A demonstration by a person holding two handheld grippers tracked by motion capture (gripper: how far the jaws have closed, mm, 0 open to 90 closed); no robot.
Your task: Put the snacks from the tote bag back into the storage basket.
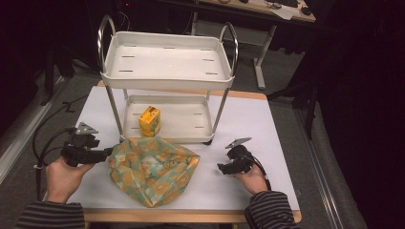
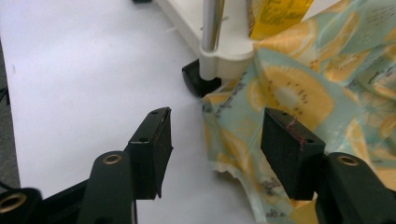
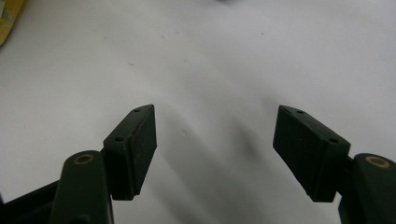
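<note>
A crumpled cloth printed with orange slices on pale green (image 1: pixel 153 169) lies on the white table sheet (image 1: pixel 258 124) in front of a white two-tier cart (image 1: pixel 167 85). A yellow juice carton (image 1: pixel 149 121) stands on the cart's lower tray. My left gripper (image 1: pixel 109 153) is at the cloth's left edge. In the left gripper view it (image 2: pixel 215 122) stands open, and the cloth's corner (image 2: pixel 289 88) lies on the table between the jaws, close to the right one, with no pad pressing on it. My right gripper (image 1: pixel 220 168) is to the right of the cloth, open (image 3: pixel 215 112) over bare table.
The cart's leg and black caster (image 2: pixel 198 81) stand just beyond the left gripper, with the carton (image 2: pixel 279 11) behind them. The cart's upper tray is bare. Dark floor lies around the table, and a desk stands at the far back.
</note>
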